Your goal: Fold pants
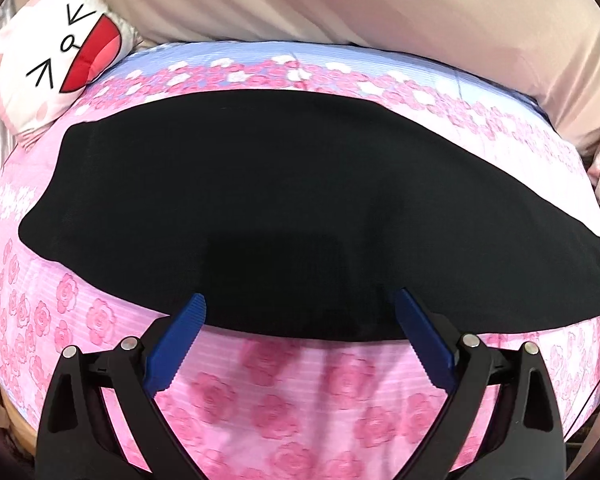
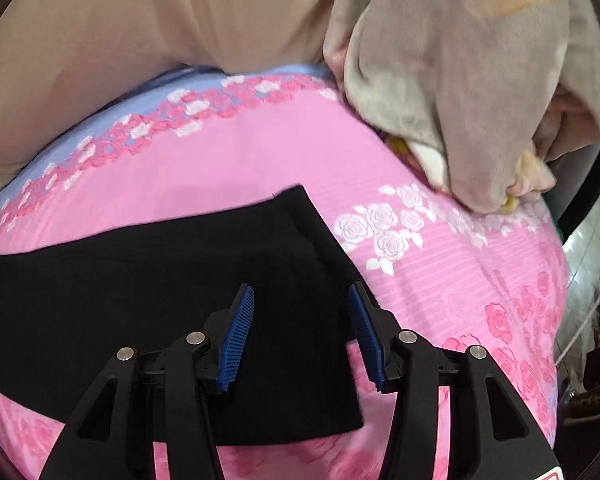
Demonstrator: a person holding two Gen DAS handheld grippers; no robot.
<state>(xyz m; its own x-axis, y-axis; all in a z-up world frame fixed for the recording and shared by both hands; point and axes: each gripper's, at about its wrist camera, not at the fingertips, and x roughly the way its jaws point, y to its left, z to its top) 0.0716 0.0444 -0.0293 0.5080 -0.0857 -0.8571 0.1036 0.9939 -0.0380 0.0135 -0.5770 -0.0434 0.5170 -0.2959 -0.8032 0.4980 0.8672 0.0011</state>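
Pink rose-print bedding covers the bed [image 1: 292, 396], with a pale blue band of small pink and white flowers along its far edge. Black pants [image 1: 260, 216] lie flat on that bedding as one long dark strip running across the left wrist view; the same pants [image 2: 140, 280] fill the lower left of the right wrist view, where one squared end [image 2: 300, 208] points toward the far side and a nearer edge sits below the fingers. Beyond the pants, at the far side of the bed, a beige cloth [image 1: 340, 4] rises like a curtain or sheet. Left of the pants' far end, a white pillow [image 1: 56, 56] with a cartoon face and a red mouth rests at the bed's corner. Right of the pants' squared end, a rumpled grey-beige blanket [image 2: 460, 92] with a yellow-orange mark is heaped on the bedding. The left tool [image 1: 300, 304] hangs over the pants' near edge with its blue ribbed fingers [image 1: 180, 340] spread wide apart and nothing between them. The right tool [image 2: 302, 300] hangs over the pants near the squared end, its blue fingers [image 2: 236, 340] parted and gripping nothing; whether the tips touch the cloth cannot be told.
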